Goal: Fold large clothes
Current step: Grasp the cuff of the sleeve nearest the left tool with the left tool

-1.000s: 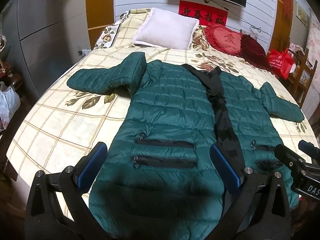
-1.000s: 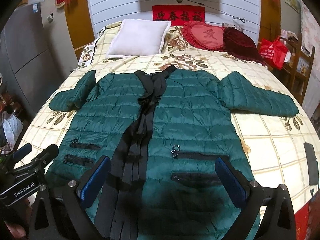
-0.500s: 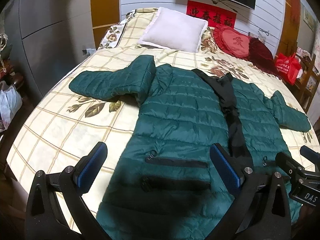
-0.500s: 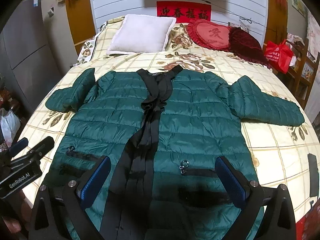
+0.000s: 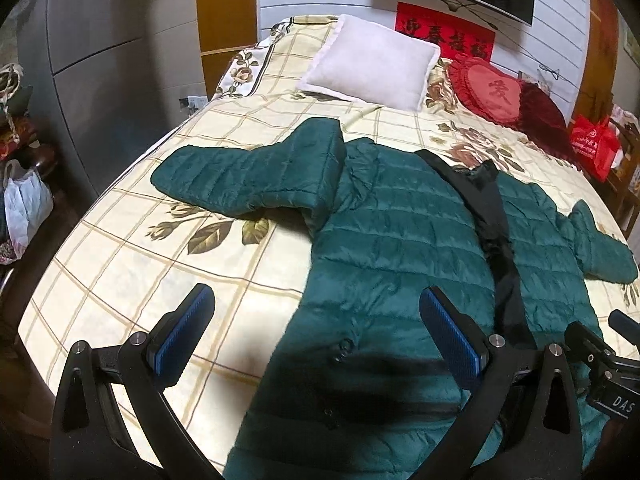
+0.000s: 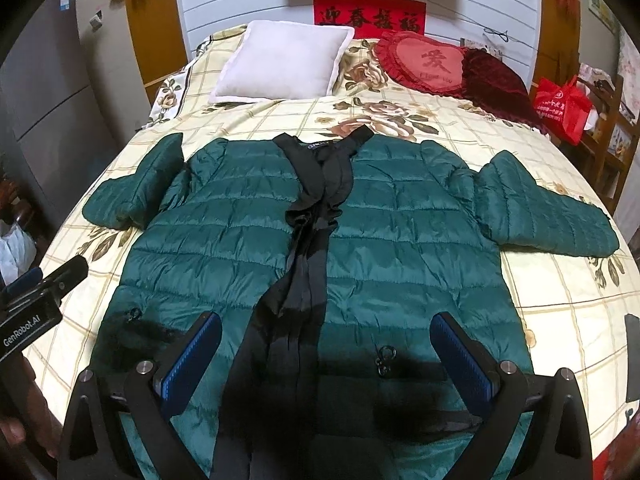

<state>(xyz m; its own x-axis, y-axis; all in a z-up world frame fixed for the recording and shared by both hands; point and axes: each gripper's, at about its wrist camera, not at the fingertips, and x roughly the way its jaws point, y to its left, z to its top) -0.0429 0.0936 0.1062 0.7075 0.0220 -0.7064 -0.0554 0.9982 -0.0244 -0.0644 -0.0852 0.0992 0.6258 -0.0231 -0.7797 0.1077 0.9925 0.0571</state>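
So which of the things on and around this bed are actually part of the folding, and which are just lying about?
Part of the job:
- green jacket, spread flat on the bed
- left gripper and right gripper, jaws open, holding nothing

Just lying about:
- white pillow
- red heart cushion
- dark red cushion
- red bag
- white bag

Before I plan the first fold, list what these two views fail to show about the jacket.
- Hem of the green jacket: in both wrist views it is cut off by the lower edge and covered by the open right gripper and the open left gripper.
- Lower pockets: in shadow, details unclear.
- Collar label: too small to read.
- Jacket's back and lining: hidden, face down on the bed.
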